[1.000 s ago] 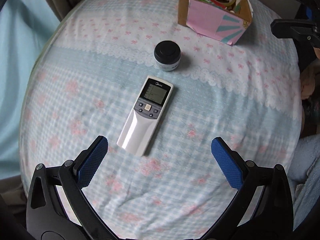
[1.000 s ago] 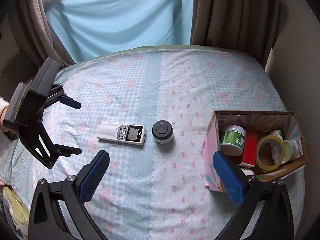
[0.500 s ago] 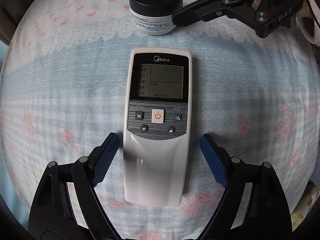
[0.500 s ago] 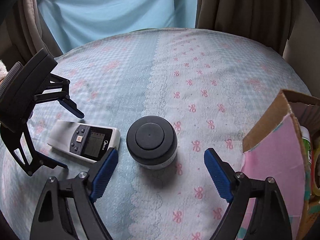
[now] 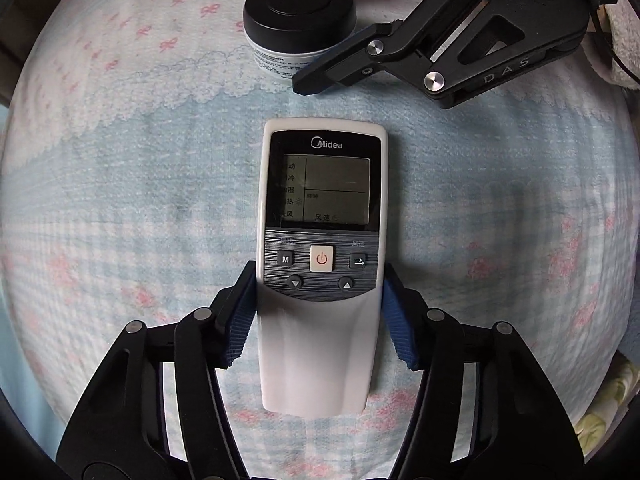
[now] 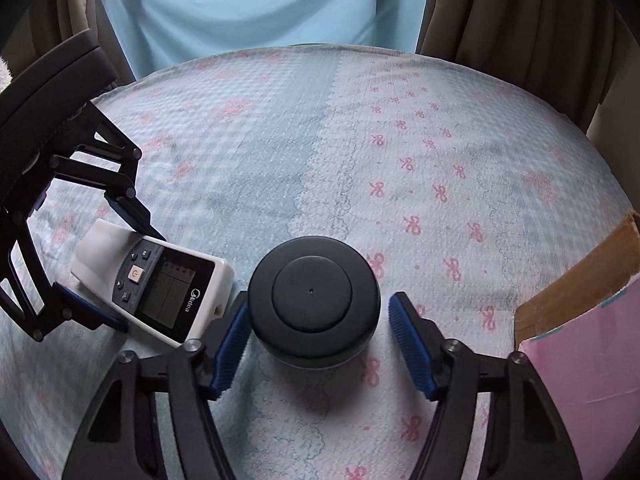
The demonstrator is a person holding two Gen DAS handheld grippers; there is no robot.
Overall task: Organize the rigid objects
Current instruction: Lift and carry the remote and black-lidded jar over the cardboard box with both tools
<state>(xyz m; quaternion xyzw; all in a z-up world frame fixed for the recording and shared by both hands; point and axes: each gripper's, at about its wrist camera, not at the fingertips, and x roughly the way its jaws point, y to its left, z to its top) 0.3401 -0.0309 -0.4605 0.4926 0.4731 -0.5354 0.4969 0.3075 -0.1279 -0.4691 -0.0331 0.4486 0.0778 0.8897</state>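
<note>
A white Midea remote [image 5: 320, 360] lies flat on the bed cover, screen up. My left gripper [image 5: 320, 304] points straight down over it, and its closing jaws have both blue pads against the remote's lower sides. Just beyond the remote stands a small white jar with a black lid [image 5: 300, 12]. In the right wrist view the jar [image 6: 314, 296] sits between the closing jaws of my right gripper [image 6: 318, 320]. The left pad touches the jar, and a narrow gap shows at the right pad. The remote [image 6: 160, 284] lies just left of the jar.
The bed cover [image 6: 320, 140] is pale blue and white with pink bows. A cardboard box with a pink side [image 6: 580, 360] stands at the right edge. Brown curtains [image 6: 500, 20] and a light blue cloth [image 6: 260, 0] hang behind the bed.
Both grippers came down onto the bed. The left jaws narrowed from wide open onto the remote's sides. The right jaws narrowed around the jar.
</note>
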